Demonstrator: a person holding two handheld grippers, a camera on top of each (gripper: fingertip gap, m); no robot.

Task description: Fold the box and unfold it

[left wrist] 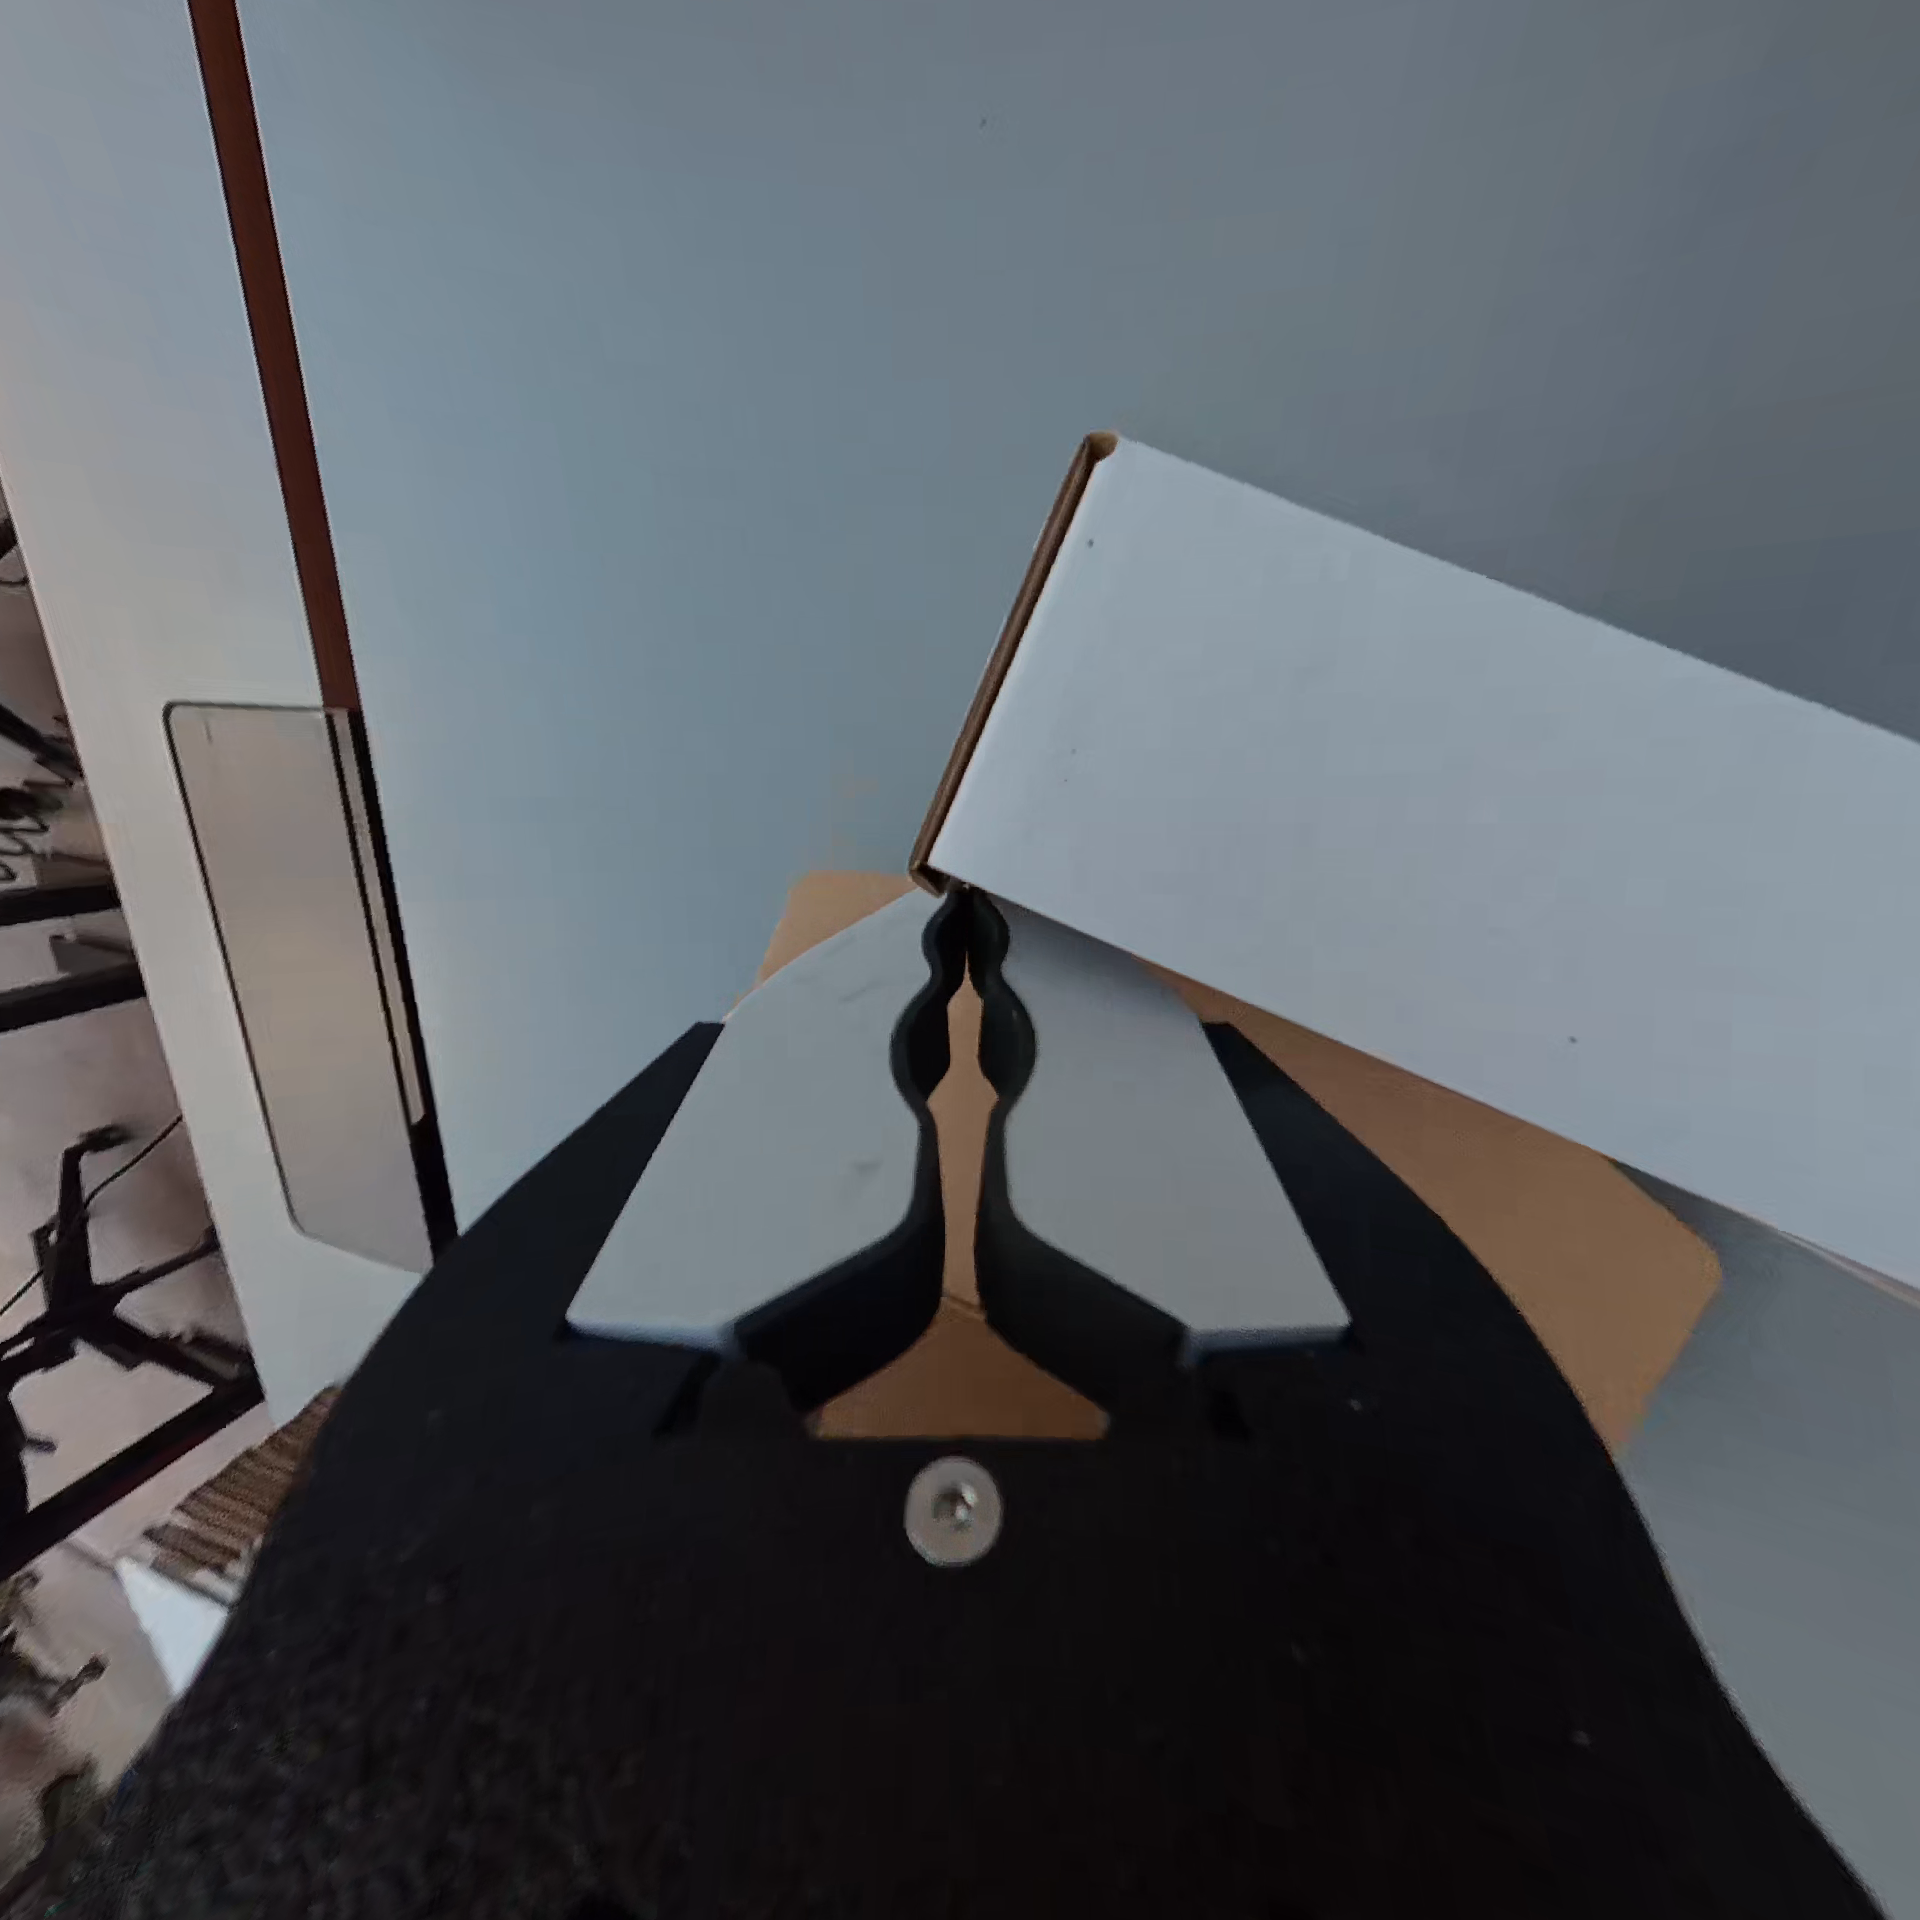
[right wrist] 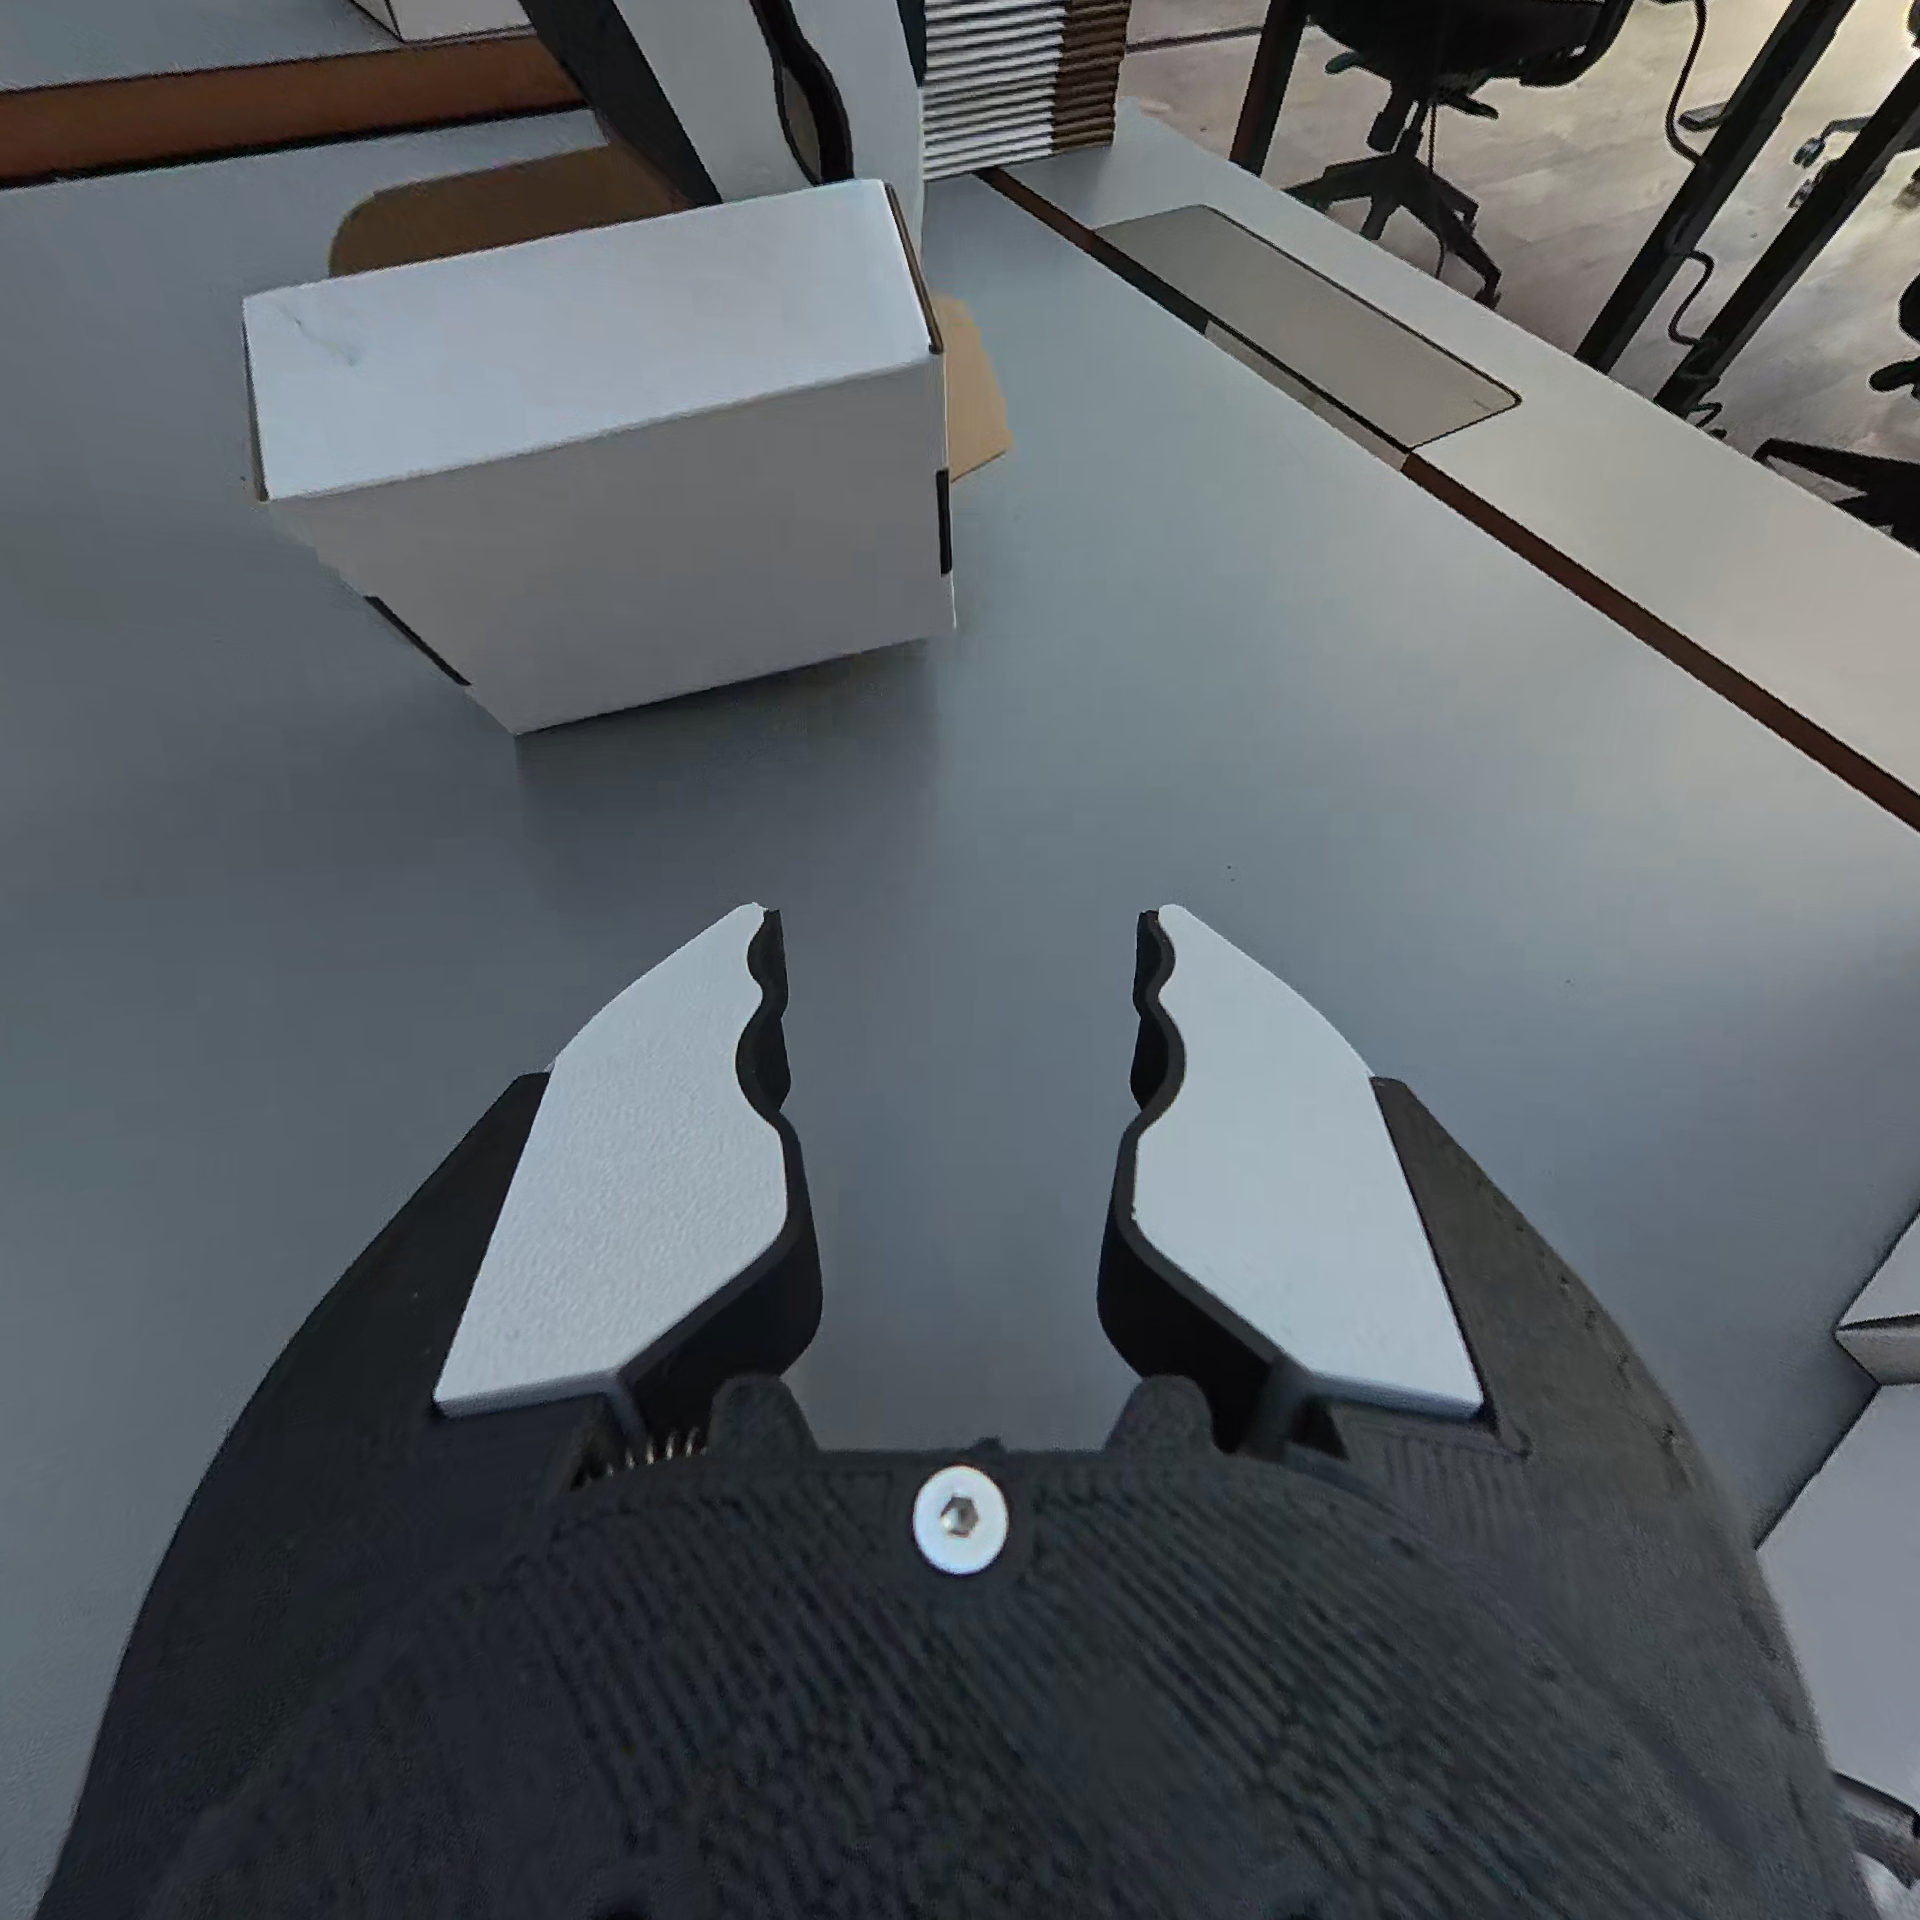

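A white cardboard box [right wrist: 603,447] stands folded on the grey table [right wrist: 1247,675], with brown flaps [right wrist: 977,374] sticking out behind it. In the left wrist view the box [left wrist: 1403,831] is close up on the right, above a brown flap [left wrist: 1455,1174]. My left gripper [left wrist: 966,914] is shut, with its tips together against the box's lower near corner. Its fingers [right wrist: 717,83] also show behind the box in the right wrist view, their tips hidden. My right gripper [right wrist: 961,920] is open and empty above the table, short of the box.
A stack of flat cardboard sheets [right wrist: 1018,83] lies at the back. A brown-edged seam [right wrist: 1558,561] joins a second desk with an inset grey panel [right wrist: 1320,322]. Office chairs [right wrist: 1434,104] and black frames stand beyond it.
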